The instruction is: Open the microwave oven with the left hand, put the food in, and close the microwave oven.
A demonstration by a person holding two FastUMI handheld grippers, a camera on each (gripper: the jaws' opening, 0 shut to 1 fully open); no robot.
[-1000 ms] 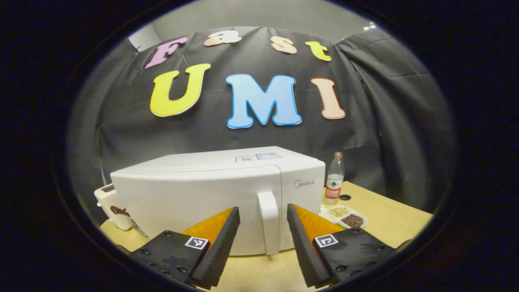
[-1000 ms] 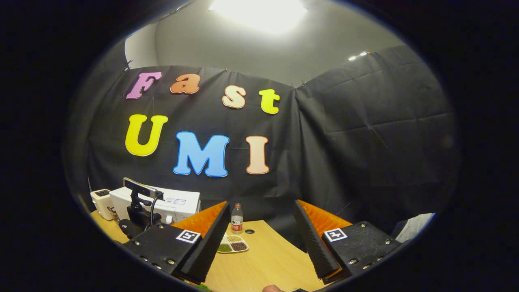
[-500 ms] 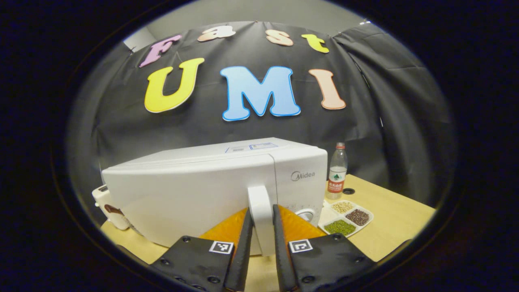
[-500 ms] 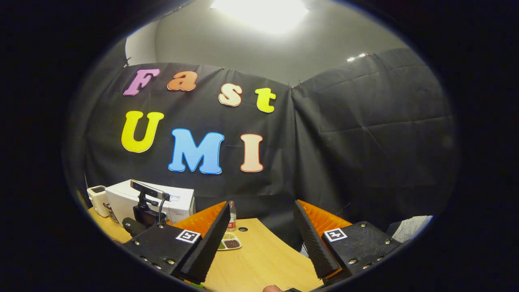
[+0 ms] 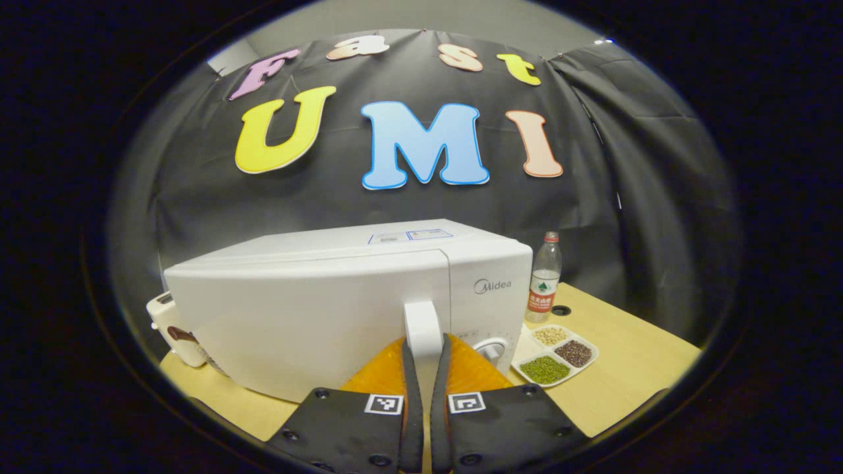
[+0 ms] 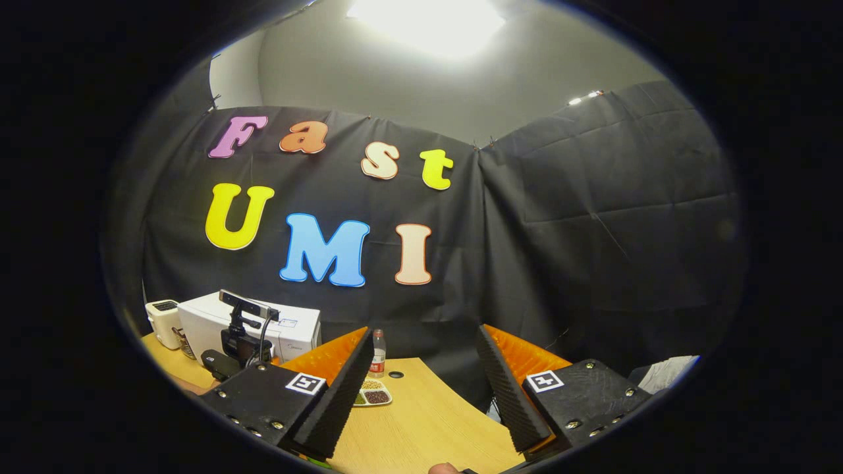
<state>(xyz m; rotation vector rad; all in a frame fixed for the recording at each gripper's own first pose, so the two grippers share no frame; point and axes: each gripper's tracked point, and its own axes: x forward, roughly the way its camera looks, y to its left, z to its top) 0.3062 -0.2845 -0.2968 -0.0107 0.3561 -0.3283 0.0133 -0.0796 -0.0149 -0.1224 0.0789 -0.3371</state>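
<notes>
The left gripper [image 5: 422,368] is now pinched on the door handle [image 5: 421,326] of the microwave oven [image 5: 316,309], one finger pressing on each side of it; one second ago the same fingers stood spread apart on either side of the handle, and half a second ago they had closed in on it with more handle showing between them. The microwave oven door appears closed, its edge flush with the control panel. The right gripper [image 6: 425,385] has its fingers spread wide with nothing between them, as in both earlier frames, and it hovers over the wooden table [image 6: 428,428] well to the right of the microwave oven. In the left gripper view, a divided food tray [image 5: 554,353] holding green, pale and dark grains lies on the table just to the right of the microwave oven. A water bottle [image 5: 543,282] with a red cap stands upright behind the tray, also to the right of the microwave oven. A white toaster [image 5: 172,326] sits to the left of the microwave oven, partly hidden by its body. In the right gripper view, the left gripper's camera mount [image 6: 240,332] stands in front of the microwave oven and covers part of its front.
</notes>
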